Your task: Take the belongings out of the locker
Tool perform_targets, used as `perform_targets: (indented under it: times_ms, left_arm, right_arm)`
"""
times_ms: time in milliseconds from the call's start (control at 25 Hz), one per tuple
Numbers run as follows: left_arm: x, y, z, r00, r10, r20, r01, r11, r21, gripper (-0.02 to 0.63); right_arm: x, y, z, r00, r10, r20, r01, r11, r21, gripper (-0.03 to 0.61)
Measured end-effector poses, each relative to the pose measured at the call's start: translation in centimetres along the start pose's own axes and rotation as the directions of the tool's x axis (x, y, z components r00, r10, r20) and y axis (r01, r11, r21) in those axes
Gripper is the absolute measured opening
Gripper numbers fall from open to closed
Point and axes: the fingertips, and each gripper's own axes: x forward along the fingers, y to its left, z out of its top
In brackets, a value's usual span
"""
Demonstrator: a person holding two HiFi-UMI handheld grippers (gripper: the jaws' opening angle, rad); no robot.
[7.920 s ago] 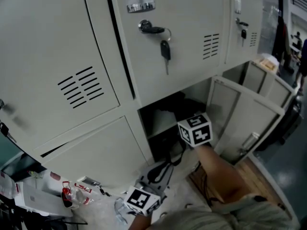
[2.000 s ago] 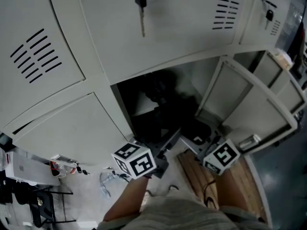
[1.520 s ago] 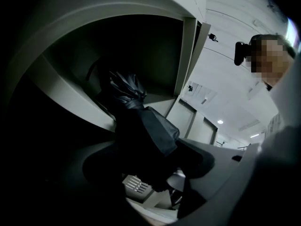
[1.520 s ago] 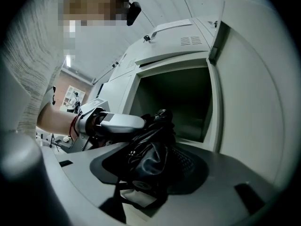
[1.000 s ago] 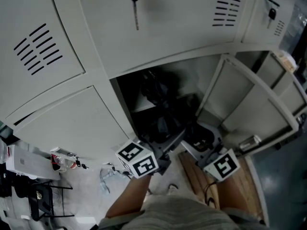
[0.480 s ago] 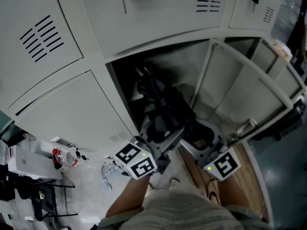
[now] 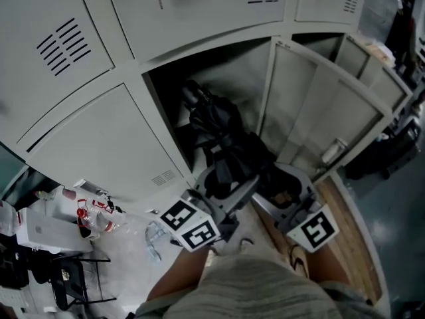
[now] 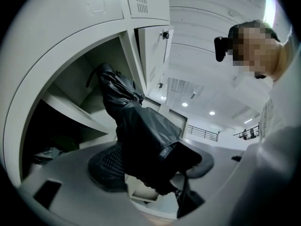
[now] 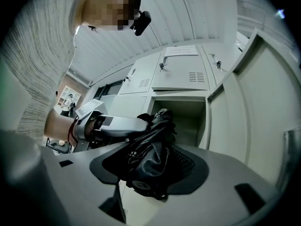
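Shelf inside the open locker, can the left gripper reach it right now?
Probably not: the left gripper is clamped on the black bag, which the right gripper also holds, and the bag crosses the opening before the shelf.

Painted metal, slick cloth, moulded plastic, dull wood

The pale grey sheet-metal locker (image 7: 99,138) wears smooth paint with a satin sheen; the crinkled black cloth bag (image 7: 226,145) looks like slick synthetic fabric, glossy along its folds; the left gripper (image 7: 224,181) and right gripper (image 7: 289,185) have smooth, matt grey plastic bodies; their black pads (image 8: 103,166) are dimpled and look rubbery; the brown slatted wooden board (image 7: 352,238) is dull, not polished; the person's grey ribbed knit sleeve (image 9: 42,55) looks soft and coarse-textured.
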Motion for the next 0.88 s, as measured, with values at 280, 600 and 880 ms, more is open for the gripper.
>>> perform_targets:
  times_ms: [280, 600, 880]
  left_arm:
    - [0.3, -1.9, 0.0, 0.998, -0.068, -0.021, 0.068, 0.998, -0.001, 0.31]
    - [-0.1, -3.1, 0.1, 0.994, -0.105, -0.043, 0.105, 0.994, 0.004, 0.31]
    - [-0.2, -3.0, 0.8, 0.993, -0.109, -0.047, 0.109, 0.994, 0.012, 0.31]
  right_arm:
    - [-1.6, 0.3, 1.0, 0.998, -0.062, -0.001, 0.062, 0.997, -0.036, 0.241]
    - [-2.3, 1.0, 1.9, 0.995, -0.095, 0.017, 0.096, 0.994, -0.06, 0.241]
    - [-1.8, 1.0, 2.3, 0.995, -0.098, 0.018, 0.099, 0.993, -0.068, 0.241]
